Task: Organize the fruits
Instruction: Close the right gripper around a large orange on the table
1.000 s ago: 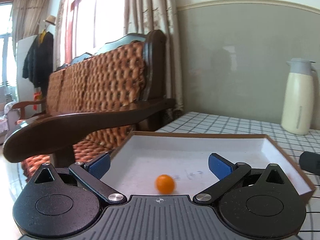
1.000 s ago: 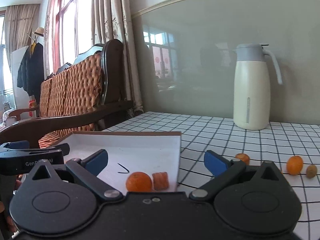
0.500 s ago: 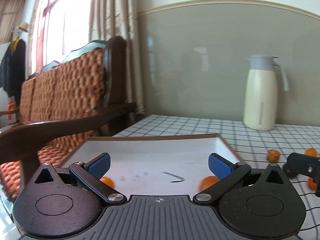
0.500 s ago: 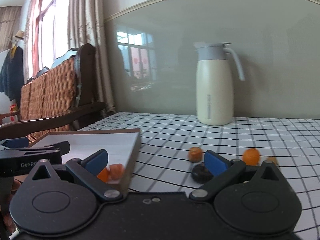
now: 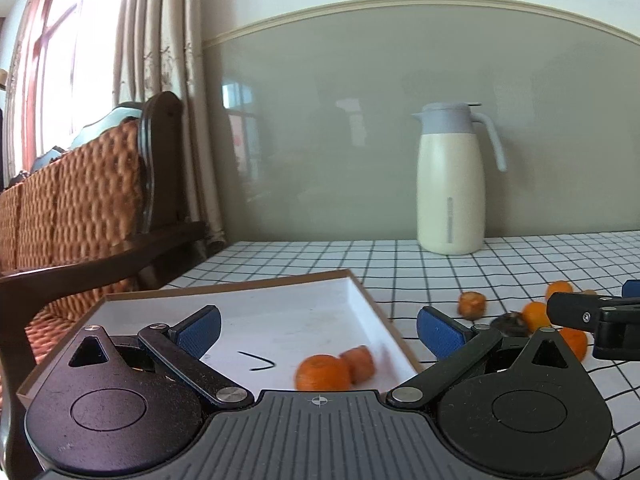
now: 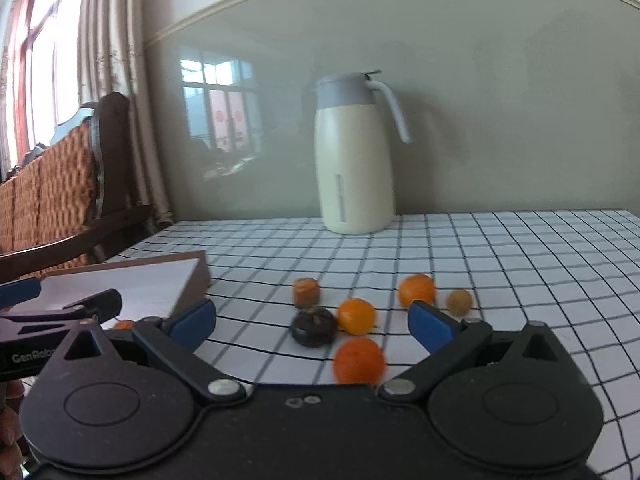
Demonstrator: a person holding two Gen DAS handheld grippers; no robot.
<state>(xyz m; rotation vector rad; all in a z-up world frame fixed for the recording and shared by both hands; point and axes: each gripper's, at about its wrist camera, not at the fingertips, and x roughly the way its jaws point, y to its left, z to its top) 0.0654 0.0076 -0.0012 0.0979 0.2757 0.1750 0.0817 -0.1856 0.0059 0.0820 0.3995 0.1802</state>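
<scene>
Right gripper [image 6: 311, 322] spread wide, empty, aimed at loose oranges [image 6: 359, 361] for pickup. Left gripper [image 5: 318, 326] likewise apart, over tray [image 5: 372, 304] holding sorted fruit [image 5: 323, 372].

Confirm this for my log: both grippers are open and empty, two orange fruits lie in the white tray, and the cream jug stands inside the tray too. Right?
Not quite. The cream jug stands on the checked tablecloth by the wall, well beyond the white tray, as the left wrist view shows. The rest holds: two orange fruits lie in the tray, and the left gripper and right gripper are open and empty.
</scene>
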